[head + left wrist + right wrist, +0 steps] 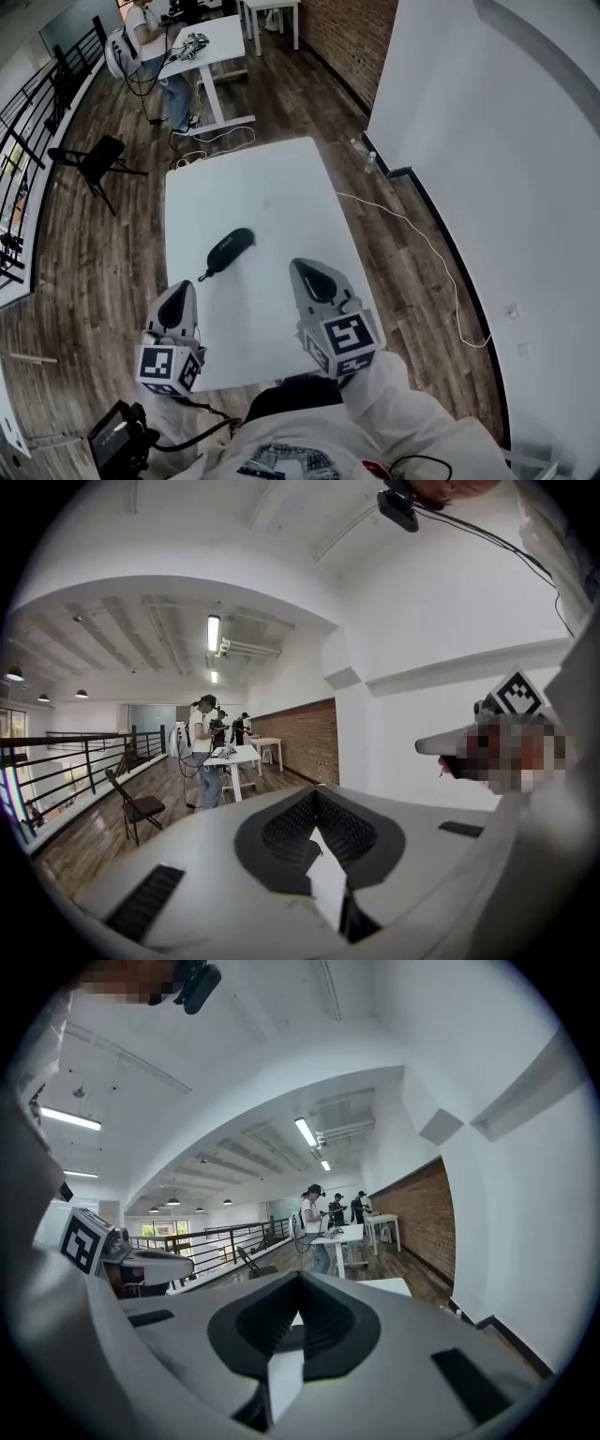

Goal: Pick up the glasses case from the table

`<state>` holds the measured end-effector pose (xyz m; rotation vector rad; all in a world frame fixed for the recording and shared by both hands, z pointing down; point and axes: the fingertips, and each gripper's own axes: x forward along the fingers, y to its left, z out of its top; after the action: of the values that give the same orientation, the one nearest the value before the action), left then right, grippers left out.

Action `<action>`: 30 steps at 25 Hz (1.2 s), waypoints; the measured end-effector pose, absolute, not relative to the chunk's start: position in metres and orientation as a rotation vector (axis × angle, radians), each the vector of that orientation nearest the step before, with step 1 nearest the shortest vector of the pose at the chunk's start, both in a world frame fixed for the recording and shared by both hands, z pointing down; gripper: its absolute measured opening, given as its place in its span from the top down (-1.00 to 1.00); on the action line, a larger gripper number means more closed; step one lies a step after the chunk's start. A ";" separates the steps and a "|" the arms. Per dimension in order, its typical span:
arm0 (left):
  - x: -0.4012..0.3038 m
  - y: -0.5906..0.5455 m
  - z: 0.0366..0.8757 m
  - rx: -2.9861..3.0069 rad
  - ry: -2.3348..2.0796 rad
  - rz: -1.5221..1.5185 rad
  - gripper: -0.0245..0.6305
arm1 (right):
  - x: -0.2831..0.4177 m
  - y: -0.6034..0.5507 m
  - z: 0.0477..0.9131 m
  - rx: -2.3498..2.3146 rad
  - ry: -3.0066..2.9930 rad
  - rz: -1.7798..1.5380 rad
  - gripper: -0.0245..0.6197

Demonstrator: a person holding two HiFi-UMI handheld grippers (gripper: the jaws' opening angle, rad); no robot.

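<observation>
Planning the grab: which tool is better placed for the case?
Left, probably. The left tool sits nearer the case, just short of its near end; the right tool is farther off to its side. Both are shut, empty.

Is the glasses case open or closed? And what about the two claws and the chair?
glasses case: closed, lying on the table, untouched.
left claw: shut, empty.
right claw: shut, empty.
chair: unfolded, standing upright.
</observation>
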<state>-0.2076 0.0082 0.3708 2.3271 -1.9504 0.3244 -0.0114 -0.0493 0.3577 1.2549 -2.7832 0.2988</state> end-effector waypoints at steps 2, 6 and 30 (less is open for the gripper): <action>-0.209 -0.005 0.380 2.318 -1.929 0.333 0.86 | -0.013 -0.062 0.363 1.253 -2.769 0.314 0.97; -0.214 -0.027 0.390 2.295 -1.917 0.364 0.86 | -0.017 -0.084 0.372 1.235 -2.754 0.337 0.97; -0.211 -0.078 0.423 2.253 -1.814 0.375 0.75 | -0.016 -0.129 0.402 1.198 -2.726 0.425 0.97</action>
<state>-0.2105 -0.0780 0.4234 2.2530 -1.8141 0.3749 -0.0159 -0.1288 0.4020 1.1979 -2.7264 0.4246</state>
